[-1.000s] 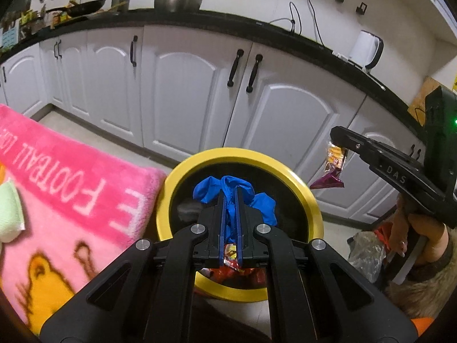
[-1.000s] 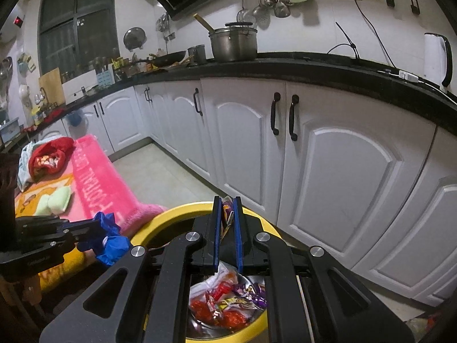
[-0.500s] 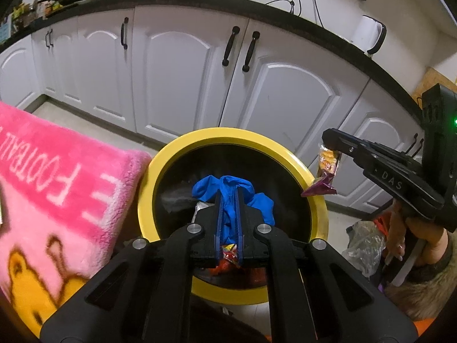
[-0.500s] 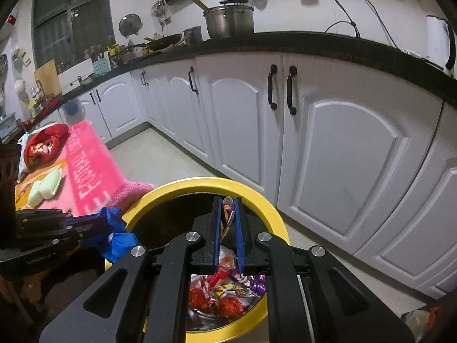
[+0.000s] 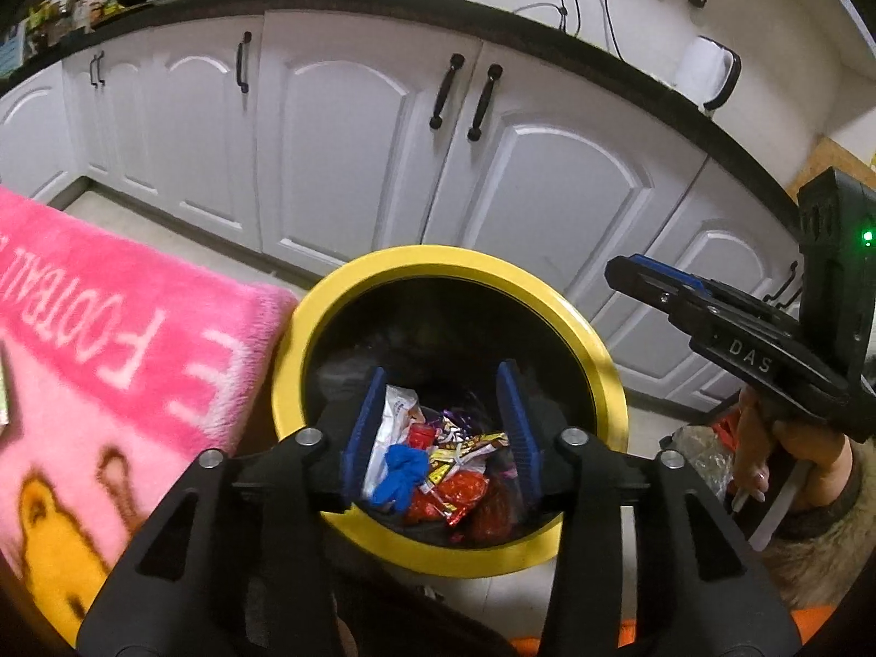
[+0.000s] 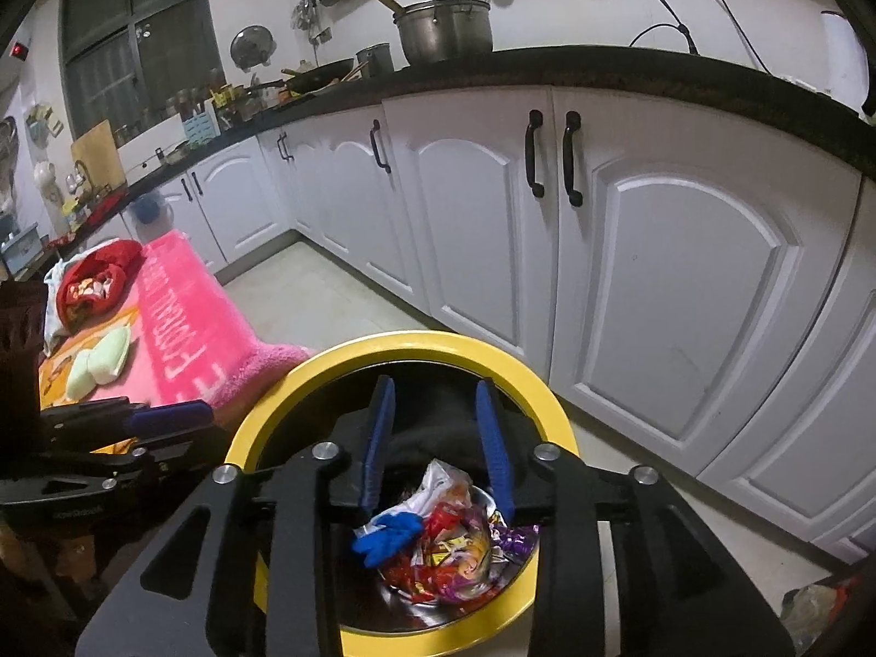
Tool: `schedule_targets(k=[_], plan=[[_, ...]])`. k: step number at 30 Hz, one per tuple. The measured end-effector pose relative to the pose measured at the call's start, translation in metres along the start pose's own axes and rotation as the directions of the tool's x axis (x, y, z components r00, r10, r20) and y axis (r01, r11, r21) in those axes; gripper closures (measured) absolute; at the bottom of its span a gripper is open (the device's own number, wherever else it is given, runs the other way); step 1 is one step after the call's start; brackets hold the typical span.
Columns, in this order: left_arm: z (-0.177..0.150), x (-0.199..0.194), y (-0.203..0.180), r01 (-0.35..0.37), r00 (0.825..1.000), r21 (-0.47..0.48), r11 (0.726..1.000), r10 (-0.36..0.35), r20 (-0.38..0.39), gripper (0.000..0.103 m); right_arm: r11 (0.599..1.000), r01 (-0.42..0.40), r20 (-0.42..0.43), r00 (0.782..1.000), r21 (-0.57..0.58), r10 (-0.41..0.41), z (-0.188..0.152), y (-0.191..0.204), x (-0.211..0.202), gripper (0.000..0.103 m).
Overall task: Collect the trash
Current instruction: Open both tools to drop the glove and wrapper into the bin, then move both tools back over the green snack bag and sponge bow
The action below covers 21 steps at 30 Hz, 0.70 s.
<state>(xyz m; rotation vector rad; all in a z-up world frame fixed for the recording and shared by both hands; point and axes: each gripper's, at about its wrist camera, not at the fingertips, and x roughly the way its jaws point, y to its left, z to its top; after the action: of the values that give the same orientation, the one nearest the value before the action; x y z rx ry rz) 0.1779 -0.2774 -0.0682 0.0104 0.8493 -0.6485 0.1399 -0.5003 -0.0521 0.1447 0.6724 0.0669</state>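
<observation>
A yellow-rimmed trash bin point(image 5: 602, 361) stands on the floor below both grippers; it also shows in the right wrist view point(image 6: 547, 399). Inside lie a crumpled blue glove point(image 5: 402, 473), also in the right wrist view point(image 6: 388, 539), and several snack wrappers point(image 5: 465, 487). My left gripper point(image 5: 442, 383) is open and empty above the bin mouth. My right gripper point(image 6: 435, 388) is open and empty above the bin; it also shows at the right of the left wrist view point(image 5: 646, 274).
A pink blanket point(image 5: 109, 361) covers a surface left of the bin, with green pads point(image 6: 101, 361) and a red bag point(image 6: 93, 284) on it. White cabinets point(image 6: 657, 274) stand behind the bin. A clear plastic bag point(image 5: 701, 454) lies on the floor at right.
Both grippers have opened. The blue glove has dropped from the left gripper into the bin, and the wrapper has dropped from the right gripper into the bin.
</observation>
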Motion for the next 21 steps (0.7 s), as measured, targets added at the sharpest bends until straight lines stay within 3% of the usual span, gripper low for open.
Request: schedule_targets(k=[2, 5, 8, 11, 15, 21], plan=[[0.0, -0.008, 0.004, -0.017, 1.0, -0.008, 1.0, 0.017, 0.014, 0.055, 1.0, 0.001, 0.008, 1.0, -0.002, -0.001, 0.003, 0.003, -0.002, 0.066], [0.0, -0.024, 0.014, -0.057, 0.998, -0.032, 0.998, 0.058, 0.035, 0.048, 1.0, -0.011, 0.017, 1.0, -0.009, 0.011, 0.006, 0.01, -0.006, 0.061], [-0.001, -0.046, 0.025, -0.104, 0.992, -0.051, 0.993, 0.107, 0.07, 0.026, 0.999, -0.033, 0.037, 0.999, -0.02, 0.034, 0.01, 0.023, -0.014, 0.049], [-0.004, -0.071, 0.04, -0.147, 0.982, -0.084, 0.986, 0.155, 0.106, 0.013, 0.998, -0.058, 0.052, 0.997, -0.038, 0.06, 0.017, 0.038, -0.02, 0.042], [-0.01, -0.102, 0.058, -0.207, 0.965, -0.125, 0.97, 0.223, 0.138, 0.011, 0.994, -0.1, 0.061, 0.993, -0.051, 0.103, 0.025, 0.058, -0.024, 0.034], [-0.024, -0.146, 0.084, -0.273, 0.935, -0.189, 0.943, 0.306, 0.181, 0.011, 0.982, -0.172, 0.037, 0.984, -0.082, 0.175, 0.033, 0.098, -0.024, 0.032]])
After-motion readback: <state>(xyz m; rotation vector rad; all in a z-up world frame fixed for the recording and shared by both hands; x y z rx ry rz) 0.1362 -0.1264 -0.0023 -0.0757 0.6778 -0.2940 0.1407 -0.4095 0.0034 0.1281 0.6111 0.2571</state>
